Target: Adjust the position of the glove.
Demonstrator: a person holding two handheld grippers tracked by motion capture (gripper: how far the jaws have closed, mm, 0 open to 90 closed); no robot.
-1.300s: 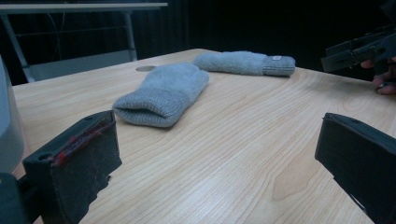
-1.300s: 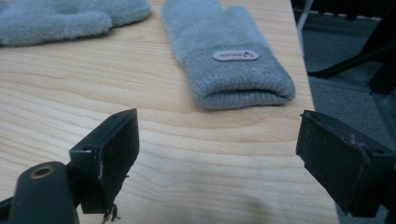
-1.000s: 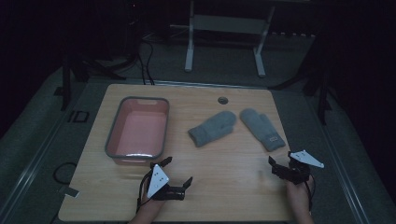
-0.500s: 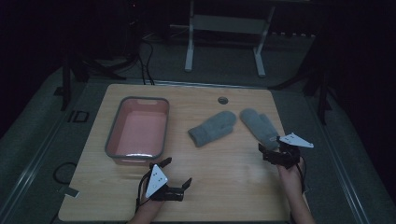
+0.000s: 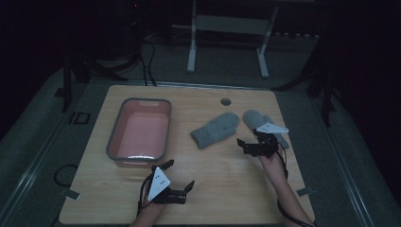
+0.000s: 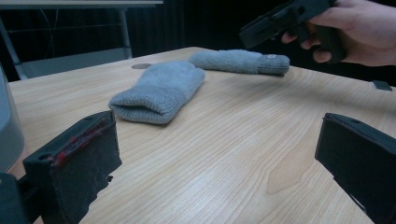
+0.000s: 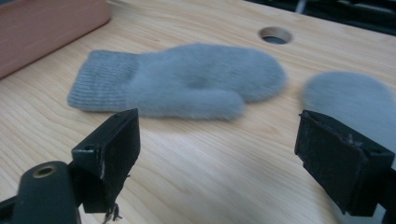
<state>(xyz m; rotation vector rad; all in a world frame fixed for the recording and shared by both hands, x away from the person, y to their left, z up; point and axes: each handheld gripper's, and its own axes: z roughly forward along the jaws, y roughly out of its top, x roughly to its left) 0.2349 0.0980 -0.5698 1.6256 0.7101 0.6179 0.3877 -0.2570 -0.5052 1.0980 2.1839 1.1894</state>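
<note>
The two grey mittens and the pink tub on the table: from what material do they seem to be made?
The left mitten looks like knitted wool or fleece: fuzzy matte surface, ribbed cuff. The right mitten looks the same, with a ribbed cuff too. The pink tub seems to be moulded plastic: smooth walls, a grey rim, a faint shine at the near edge. The table shows light wood grain, possibly laminate.

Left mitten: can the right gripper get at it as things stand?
Probably yes. The right gripper is open and faces the left mitten across bare table; the right mitten lies off to the side.
</note>
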